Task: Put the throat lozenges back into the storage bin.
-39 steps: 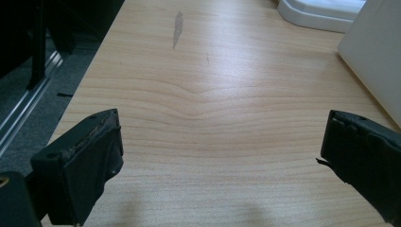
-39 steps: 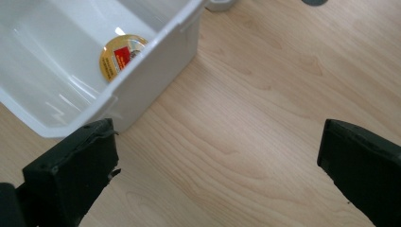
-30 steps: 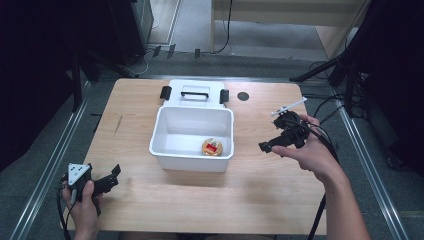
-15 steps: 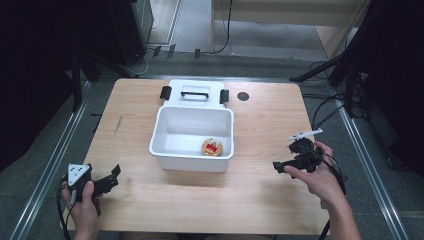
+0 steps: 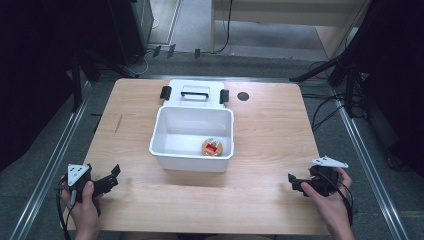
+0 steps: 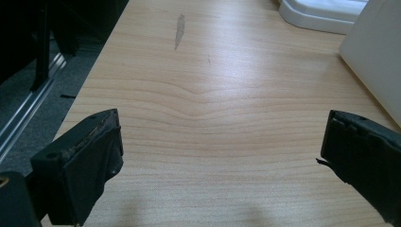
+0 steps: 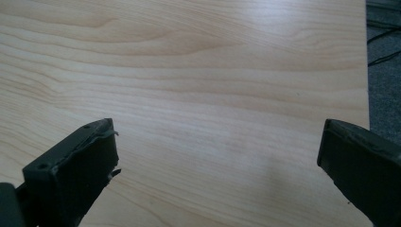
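Light wooden tabletop (image 5: 270, 150) carries a white rectangular plastic bin (image 5: 192, 131) at centre, its white lid (image 5: 194, 93) at the far edge. A small round orange-and-red object (image 5: 211, 147) lies in the bin's near right corner. Left gripper (image 5: 111, 178) and right gripper (image 5: 296, 182) rest at the near corners, jaws spread, empty. Judged: placing complete; next, lidding the bin.

Even overhead light brightens the table (image 5: 270, 140), while the floor around it lies dim. Soft glare streaks the wood beside the white bin (image 5: 192, 135); nearby jaws blur.
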A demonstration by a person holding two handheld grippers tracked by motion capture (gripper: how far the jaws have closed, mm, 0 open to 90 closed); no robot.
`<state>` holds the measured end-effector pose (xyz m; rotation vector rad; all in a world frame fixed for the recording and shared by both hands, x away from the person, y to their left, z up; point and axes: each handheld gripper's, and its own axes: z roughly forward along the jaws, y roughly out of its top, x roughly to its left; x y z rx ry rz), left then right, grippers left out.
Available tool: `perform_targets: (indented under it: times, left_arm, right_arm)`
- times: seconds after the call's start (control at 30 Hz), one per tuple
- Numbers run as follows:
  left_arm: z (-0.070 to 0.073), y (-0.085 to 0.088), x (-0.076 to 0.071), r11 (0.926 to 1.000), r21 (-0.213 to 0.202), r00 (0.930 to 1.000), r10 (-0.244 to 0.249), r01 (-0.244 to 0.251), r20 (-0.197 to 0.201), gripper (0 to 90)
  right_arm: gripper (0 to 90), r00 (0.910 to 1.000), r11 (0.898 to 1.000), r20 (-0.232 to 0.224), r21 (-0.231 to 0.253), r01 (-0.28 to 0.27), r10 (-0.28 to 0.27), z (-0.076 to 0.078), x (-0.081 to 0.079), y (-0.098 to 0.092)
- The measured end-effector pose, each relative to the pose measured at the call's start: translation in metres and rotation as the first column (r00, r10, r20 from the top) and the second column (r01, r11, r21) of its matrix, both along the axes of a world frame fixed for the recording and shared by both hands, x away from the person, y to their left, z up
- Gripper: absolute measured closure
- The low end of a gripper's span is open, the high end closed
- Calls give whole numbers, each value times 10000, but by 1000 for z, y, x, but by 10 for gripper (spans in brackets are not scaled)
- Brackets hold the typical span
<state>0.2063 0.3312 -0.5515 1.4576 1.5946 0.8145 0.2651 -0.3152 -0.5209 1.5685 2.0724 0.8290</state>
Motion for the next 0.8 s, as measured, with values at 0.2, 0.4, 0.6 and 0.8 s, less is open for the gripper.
perform_targets:
  times: [0.2,0.4,0.6,0.8]
  left_arm:
    - [0,0,0,10000,-75,10000,-17,17,31,2]
    - [0,-1,1,10000,38,9999,-67,68,-89,2]
    - [0,-1,1,9999,38,9999,-102,103,-120,2]
    - [0,-1,1,9998,40,9997,-170,171,-165,2]
  right_arm:
    - [0,9988,9980,320,523,357,-374,-18,-17,-21]
    - [0,9944,9961,874,702,528,-588,-25,-28,-33]
    - [0,9884,9925,1347,1086,562,-707,-28,-30,-36]
    - [0,9891,9907,1270,1234,581,-738,-29,-30,-38]
